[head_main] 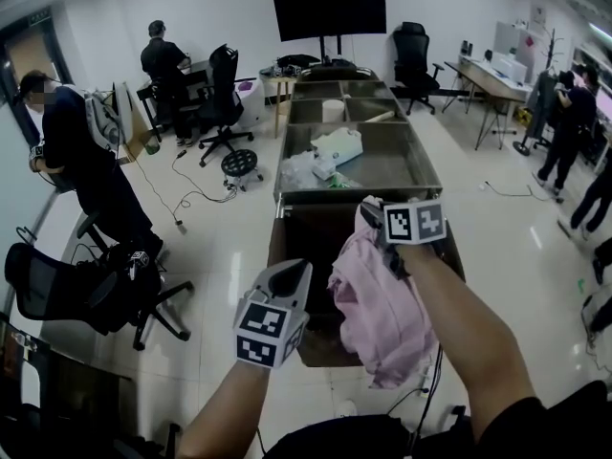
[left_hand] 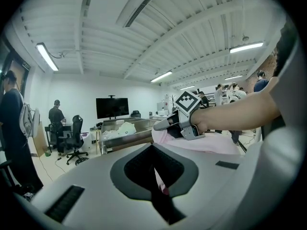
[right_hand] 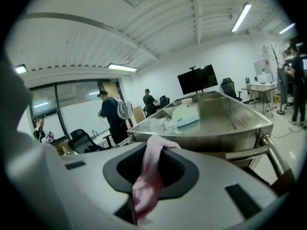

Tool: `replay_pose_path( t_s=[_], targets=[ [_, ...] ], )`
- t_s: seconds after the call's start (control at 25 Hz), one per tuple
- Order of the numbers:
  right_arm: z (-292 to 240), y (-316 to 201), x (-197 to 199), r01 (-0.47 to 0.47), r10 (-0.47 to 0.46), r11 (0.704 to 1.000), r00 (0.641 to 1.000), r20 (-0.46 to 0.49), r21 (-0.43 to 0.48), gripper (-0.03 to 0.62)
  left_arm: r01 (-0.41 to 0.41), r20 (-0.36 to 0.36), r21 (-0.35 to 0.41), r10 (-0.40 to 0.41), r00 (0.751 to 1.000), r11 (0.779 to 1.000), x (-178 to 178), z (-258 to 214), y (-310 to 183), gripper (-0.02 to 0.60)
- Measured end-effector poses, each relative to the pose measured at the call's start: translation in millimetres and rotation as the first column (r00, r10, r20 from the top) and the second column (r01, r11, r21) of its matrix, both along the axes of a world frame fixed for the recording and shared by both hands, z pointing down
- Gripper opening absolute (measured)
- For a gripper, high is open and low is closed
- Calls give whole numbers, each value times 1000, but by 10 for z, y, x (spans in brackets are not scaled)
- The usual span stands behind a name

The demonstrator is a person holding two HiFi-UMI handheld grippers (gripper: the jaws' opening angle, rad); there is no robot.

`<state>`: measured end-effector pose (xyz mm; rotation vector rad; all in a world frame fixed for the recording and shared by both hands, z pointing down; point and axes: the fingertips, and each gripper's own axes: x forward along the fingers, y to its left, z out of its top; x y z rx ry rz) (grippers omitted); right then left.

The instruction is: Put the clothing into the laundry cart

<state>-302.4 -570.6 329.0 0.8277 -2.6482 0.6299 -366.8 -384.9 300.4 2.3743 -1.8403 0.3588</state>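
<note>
Nearest, the left tongs (head_main: pixel 292 273) hang low at the left with the jaws drawn almost together. Only a thin pink sliver shows in the slit between them, and I cannot tell whether that is a pinched thread or cloth seen beyond. From above they stand just beside the garment (head_main: pixel 382 304), apart from it, probably kept there as a spare to catch any loose fold.

Just to the right, the right tongs (head_main: pixel 375 220) are clamped on the pink garment. A twist of it runs out between the 2 jaws, and the rest droops in a bunch under the forearm. It is held high by 1 end, likely so that the hanging cloth clears the rim.

Below and a little farther is the cart (head_main: pixel 287 247), a dark open bin. The garment hangs over its right side, partly above the opening and not yet inside, so the drop looks close. Lowering and letting go should do it, though the trailing edge may catch the near wall.

Beyond the cart stands a steel tabletop (head_main: pixel 392 161) with white clothes (head_main: pixel 320 165) heaped at its left, probably next in line. Far back is a dark screen (head_main: pixel 328 8).
</note>
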Motion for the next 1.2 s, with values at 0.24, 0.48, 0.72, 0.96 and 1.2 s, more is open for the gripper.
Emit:
replay_pose_path(
  t_s=[0.24, 0.48, 0.72, 0.96, 1.2],
  targets=[
    [393, 127, 56, 88, -99, 992, 986, -131, -89, 166, -7, -2, -1, 7, 1000, 1000, 75, 34, -33, -2],
    [369, 216, 135, 123, -138, 986, 980, -141, -110, 186, -25, -8, 1, 25, 1000, 1000, 139, 39, -48, -2],
    [381, 281, 286, 90, -114, 985, 979, -167, -147, 186, -61, -15, 3, 61, 998, 998, 223, 22, -30, -2],
    [370, 494, 460, 58, -94, 981, 977, -193, -184, 186, -93, -29, 13, 93, 995, 996, 272, -11, 70, -2],
    [391, 818, 763, -5, -46, 979, 969, -244, -204, 186, -149, -32, 24, 150, 988, 989, 416, -2, 300, -2]
  ],
)
